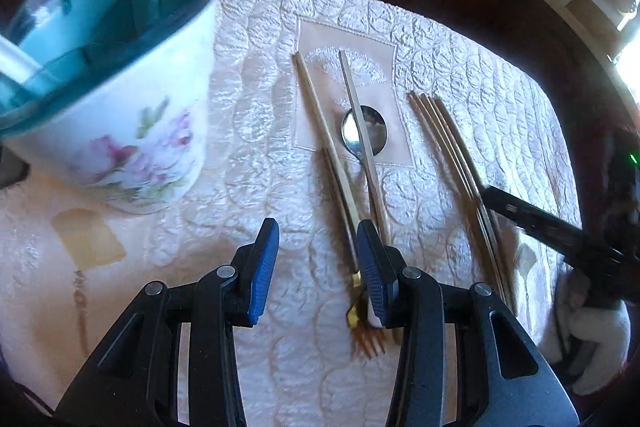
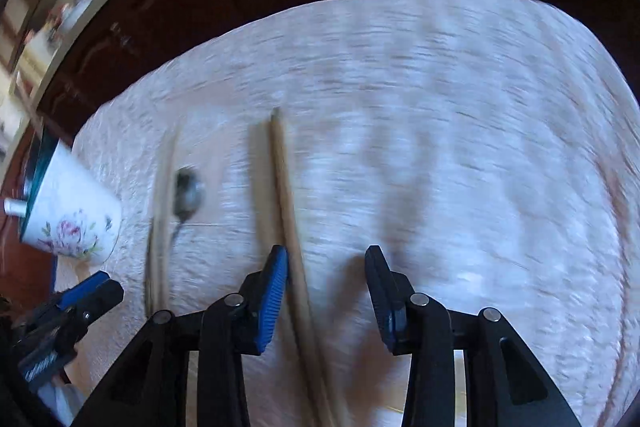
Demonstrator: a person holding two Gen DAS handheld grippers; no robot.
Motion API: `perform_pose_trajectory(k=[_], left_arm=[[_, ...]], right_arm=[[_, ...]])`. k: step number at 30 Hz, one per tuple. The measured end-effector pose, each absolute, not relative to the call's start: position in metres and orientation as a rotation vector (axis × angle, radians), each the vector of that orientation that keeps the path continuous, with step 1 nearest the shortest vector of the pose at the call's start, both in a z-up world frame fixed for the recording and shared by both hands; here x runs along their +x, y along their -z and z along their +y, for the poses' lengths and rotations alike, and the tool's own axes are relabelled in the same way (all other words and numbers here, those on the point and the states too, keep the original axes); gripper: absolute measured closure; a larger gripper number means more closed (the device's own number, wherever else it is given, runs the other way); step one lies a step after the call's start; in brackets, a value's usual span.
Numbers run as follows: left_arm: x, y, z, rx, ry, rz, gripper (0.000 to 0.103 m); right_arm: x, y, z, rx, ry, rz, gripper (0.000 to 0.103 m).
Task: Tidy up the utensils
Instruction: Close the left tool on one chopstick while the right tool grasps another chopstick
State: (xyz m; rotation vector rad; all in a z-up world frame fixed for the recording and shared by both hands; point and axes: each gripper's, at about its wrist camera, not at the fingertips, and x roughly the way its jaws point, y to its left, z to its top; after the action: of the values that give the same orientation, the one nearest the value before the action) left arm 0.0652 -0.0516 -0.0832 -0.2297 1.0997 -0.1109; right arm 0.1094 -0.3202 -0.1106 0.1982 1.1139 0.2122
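On the table, under its quilted white cloth, the loose cutlery lies in two groups: a gold fork, a spoon and two pale chopsticks in the middle, and a bundle of brown chopsticks further to the right. A flowered cup with a teal lining stands to the left and already holds a few handles. Both pairs of tongs point steeply down. The left tongs are open, with nothing between the blue pads, and the fork's handle runs just beside the right pad. The right tongs are open too; one brown chopstick lies between the jaws, close against the left pad, which does not yet press on it. These sticks look light, stiff and smooth, likely to roll or slide, so I would pinch one near its middle, squarely across. The fork is heavier at the tines; its handle is the safer hold.
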Motion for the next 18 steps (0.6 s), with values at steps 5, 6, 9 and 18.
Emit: perform_pose_trajectory(k=[5, 6, 9, 18], left_arm=[[0.075, 0.091, -0.058, -0.225, 0.093, 1.102, 0.063], [0.078, 0.093, -0.057, -0.228, 0.090, 1.106, 0.063], [0.084, 0.096, -0.058, -0.239, 0.082, 1.107, 0.063], [0.094, 0.100, -0.061, -0.248, 0.085, 1.101, 0.071]], right_arm=[[0.095, 0.098, -0.369, 0.300, -0.140, 1.076, 0.065], [0.094, 0.095, -0.371, 0.294, -0.143, 1.072, 0.065], [0.094, 0.091, -0.369, 0.265, -0.175, 1.068, 0.065], [0.113, 0.088, -0.333, 0.208, -0.288, 1.065, 0.065]])
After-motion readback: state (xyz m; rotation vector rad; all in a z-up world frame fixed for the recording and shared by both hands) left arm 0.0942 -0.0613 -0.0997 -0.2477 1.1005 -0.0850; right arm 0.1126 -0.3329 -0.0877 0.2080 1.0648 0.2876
